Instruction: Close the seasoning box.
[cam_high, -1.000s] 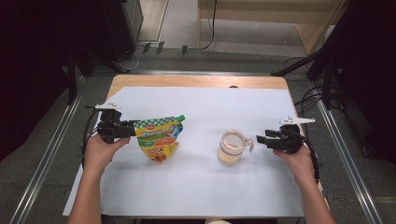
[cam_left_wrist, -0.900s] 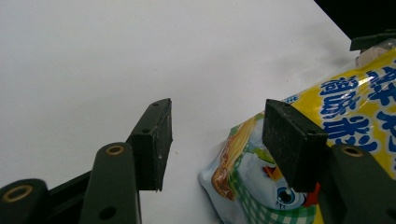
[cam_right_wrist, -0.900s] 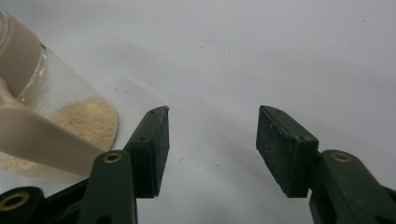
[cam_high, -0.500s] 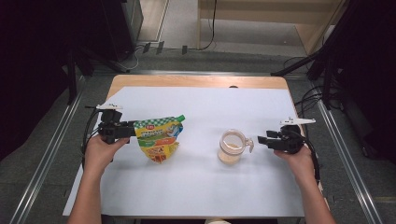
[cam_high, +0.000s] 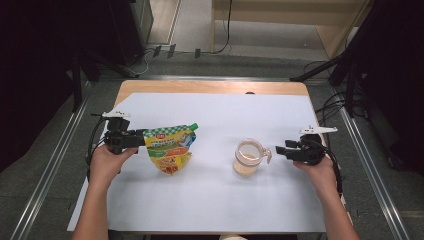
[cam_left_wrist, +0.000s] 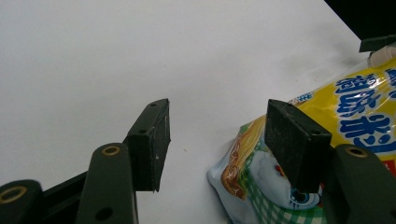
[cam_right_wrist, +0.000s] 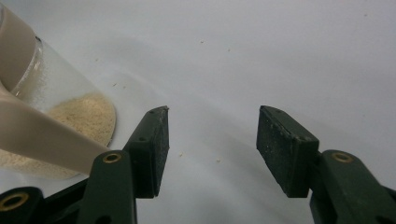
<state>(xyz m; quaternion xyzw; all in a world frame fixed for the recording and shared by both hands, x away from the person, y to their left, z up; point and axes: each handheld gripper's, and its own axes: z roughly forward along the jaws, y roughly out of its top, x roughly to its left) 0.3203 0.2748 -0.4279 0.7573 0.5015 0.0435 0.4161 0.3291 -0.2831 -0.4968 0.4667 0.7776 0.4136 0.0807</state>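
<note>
**Two hand-held grippers rest beside a snack pouch and a clear jug**

While both hands lie still on the white-covered desk (cam_high: 210, 200), each gripper sits with its fingers spread and nothing pressed between them. In the high view the left gripper (cam_high: 131, 140) lies at the left end of a yellow-and-green pouch (cam_high: 170, 149), which lies flat on the desk. The left gripper view shows that pouch (cam_left_wrist: 345, 93) at the outer side of one finger (cam_left_wrist: 294, 140) — its corner reaches into the gap, but the other finger (cam_left_wrist: 152, 140) stands clear of it, over bare desk. These fingers have just been opening a little.

The right gripper (cam_high: 282, 150) points toward a clear jug (cam_high: 247, 157) standing upright just beyond its fingertips — near, but apart. From the right gripper view, the jug (cam_right_wrist: 56, 107) sits outside the fingers, past the one at the left, with pale granules in its bottom and its beige handle (cam_right_wrist: 51, 140) crossing in front. Between these fingers is only desk, dotted with a few crumbs (cam_right_wrist: 218, 161).
</note>
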